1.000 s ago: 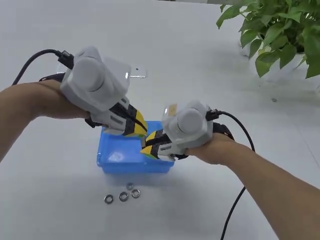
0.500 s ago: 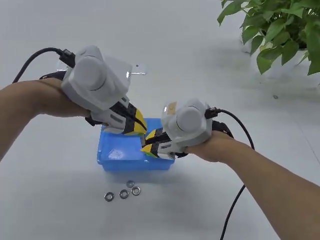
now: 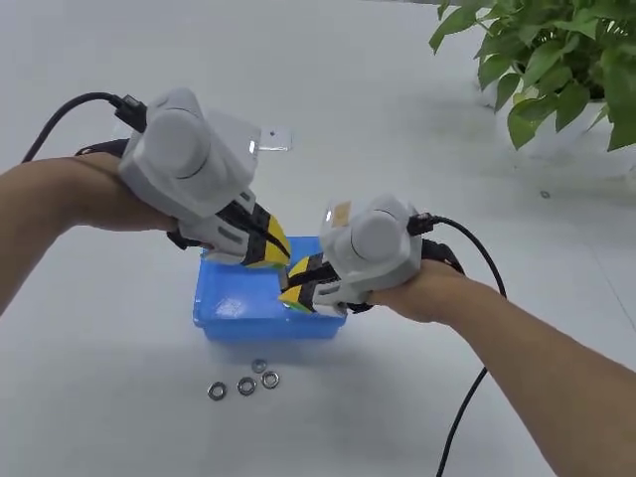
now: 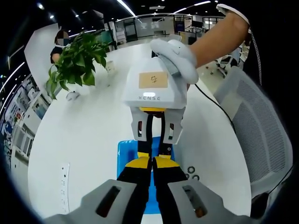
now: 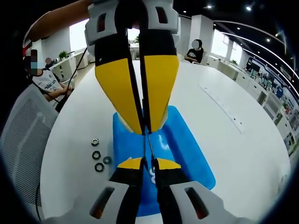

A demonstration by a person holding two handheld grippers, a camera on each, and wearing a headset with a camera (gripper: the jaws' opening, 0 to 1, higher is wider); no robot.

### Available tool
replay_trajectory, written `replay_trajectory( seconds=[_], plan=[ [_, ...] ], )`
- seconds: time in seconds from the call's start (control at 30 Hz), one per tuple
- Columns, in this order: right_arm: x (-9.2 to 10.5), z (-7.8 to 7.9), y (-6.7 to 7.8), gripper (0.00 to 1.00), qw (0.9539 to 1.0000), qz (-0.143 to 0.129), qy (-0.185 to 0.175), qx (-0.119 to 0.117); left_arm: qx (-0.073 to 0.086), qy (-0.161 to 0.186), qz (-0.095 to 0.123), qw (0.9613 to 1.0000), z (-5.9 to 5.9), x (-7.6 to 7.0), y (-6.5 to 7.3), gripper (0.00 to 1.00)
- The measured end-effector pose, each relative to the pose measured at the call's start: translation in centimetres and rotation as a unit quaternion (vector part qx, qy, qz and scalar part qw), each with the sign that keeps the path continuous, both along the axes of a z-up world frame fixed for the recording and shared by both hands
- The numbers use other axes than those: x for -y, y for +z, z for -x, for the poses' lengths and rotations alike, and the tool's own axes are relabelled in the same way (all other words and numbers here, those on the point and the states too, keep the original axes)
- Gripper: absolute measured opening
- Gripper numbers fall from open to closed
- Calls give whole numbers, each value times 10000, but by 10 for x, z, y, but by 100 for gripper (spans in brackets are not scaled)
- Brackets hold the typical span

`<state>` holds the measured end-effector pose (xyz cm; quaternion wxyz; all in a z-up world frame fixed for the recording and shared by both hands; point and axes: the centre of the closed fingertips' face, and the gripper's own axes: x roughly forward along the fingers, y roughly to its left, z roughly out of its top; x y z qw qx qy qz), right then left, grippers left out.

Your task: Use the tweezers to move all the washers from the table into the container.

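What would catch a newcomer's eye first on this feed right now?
The left gripper and right gripper meet nose to nose over the blue container at mid-table, their jaws nearly shut, with thin tweezers running between both pairs. Four washers lie on the white table on the person's side of the container. A leafy plant stands at the far right.

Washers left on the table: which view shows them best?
Head view: all four washers lie unobstructed beside the container. Right gripper view shows four too, but distorted; left gripper view catches a few, small.
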<state>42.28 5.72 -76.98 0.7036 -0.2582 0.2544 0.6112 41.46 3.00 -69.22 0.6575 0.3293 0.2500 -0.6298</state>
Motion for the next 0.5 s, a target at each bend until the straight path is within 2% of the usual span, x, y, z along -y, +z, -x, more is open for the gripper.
replay_trajectory(
  seconds=[0.5],
  plan=[
    [-3,9,20,11,9998,-84,4,160,113,31,26,9999,10,-2,20,5]
  ],
)
